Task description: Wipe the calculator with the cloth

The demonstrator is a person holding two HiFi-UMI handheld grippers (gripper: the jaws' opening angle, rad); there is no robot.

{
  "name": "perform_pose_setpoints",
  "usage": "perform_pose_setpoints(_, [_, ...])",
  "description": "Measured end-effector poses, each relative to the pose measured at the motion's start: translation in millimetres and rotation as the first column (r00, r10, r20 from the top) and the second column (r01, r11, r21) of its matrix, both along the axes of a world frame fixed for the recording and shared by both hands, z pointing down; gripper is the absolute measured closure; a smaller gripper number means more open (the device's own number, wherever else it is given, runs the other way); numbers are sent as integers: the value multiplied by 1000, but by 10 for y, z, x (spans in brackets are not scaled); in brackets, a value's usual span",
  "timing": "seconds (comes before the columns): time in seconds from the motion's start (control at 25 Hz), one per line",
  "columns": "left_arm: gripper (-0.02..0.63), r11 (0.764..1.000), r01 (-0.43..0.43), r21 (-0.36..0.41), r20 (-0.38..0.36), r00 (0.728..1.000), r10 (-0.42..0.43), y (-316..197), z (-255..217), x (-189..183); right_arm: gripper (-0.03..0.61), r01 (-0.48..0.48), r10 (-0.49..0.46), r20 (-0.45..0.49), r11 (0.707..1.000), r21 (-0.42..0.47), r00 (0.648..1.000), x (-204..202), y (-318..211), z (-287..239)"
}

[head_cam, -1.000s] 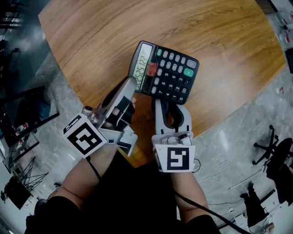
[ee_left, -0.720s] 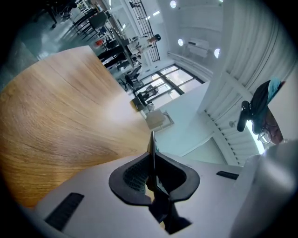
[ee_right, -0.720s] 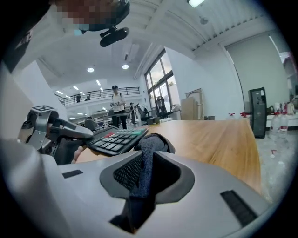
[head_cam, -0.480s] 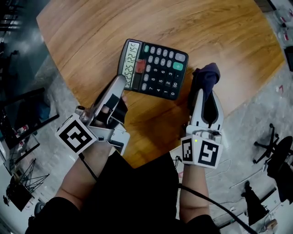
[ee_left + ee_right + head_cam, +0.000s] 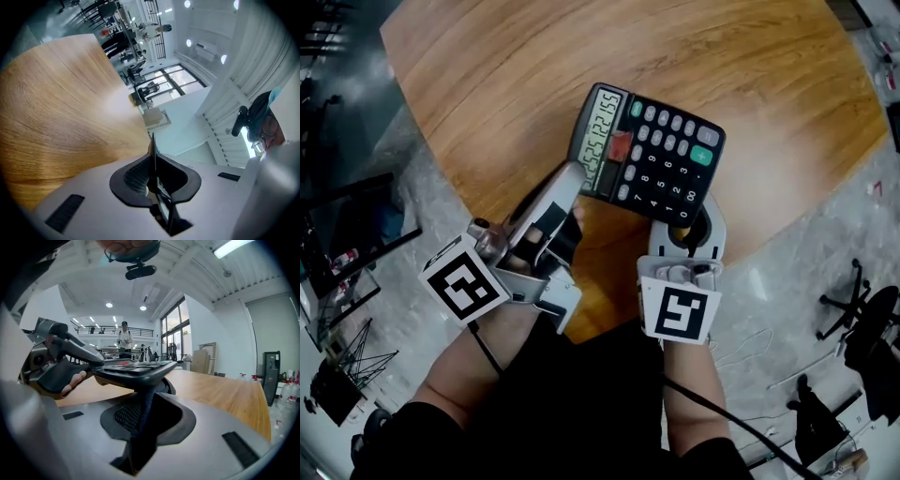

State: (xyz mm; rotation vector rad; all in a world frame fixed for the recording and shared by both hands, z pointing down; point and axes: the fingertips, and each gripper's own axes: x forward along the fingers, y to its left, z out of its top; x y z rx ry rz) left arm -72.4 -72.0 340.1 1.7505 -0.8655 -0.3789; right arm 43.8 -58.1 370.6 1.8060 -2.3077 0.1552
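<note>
Since half a second ago, the right gripper (image 5: 689, 225) has come from the open tabletop on the right of the calculator in to the calculator's near edge, and the dark cloth that stood free there is now mostly hidden below that edge.

The black desk calculator (image 5: 649, 155) with grey oval keys is held in the air above the round wooden tabletop (image 5: 534, 66), keys up, and seen from the head it is turned a little clockwise. Its grey display (image 5: 602, 128) shows a row of digits. A small red patch (image 5: 619, 145) sits just beside the display, and one green key (image 5: 701, 156) is near the far right corner.

The left gripper (image 5: 572, 178) takes the calculator at the display side. In the left gripper view its fingers stand narrow, pressed on the thin dark edge of the calculator between them.

The dark blue cloth (image 5: 143, 423) is clamped between the fingers of the right gripper, which stand partly closed on it. In the right gripper view the cloth rises from the fingers and touches the underside of the calculator at the near edge.

Around the tabletop, below and to the sides of the calculator, is grey stone floor (image 5: 806, 281).
</note>
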Motion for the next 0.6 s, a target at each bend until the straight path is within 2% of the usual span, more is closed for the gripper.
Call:
perform_pose_setpoints(0.24, [569,1000,-19,-17,-17,1000,19,18,7,38,506,107,-106,23,994,-18,994,-546,41,36])
perform_pose_setpoints(0.48, [569,999,-40,-30,-33,999,39,-2,-24,29,506,156,-154,42,986,-51,987,-834,32,55])
perform_pose_setpoints(0.6, [569,999,-33,-35,-24,999,32,-13,-4,-21,506,153,-151,50,987,-47,987,-828,58,21])
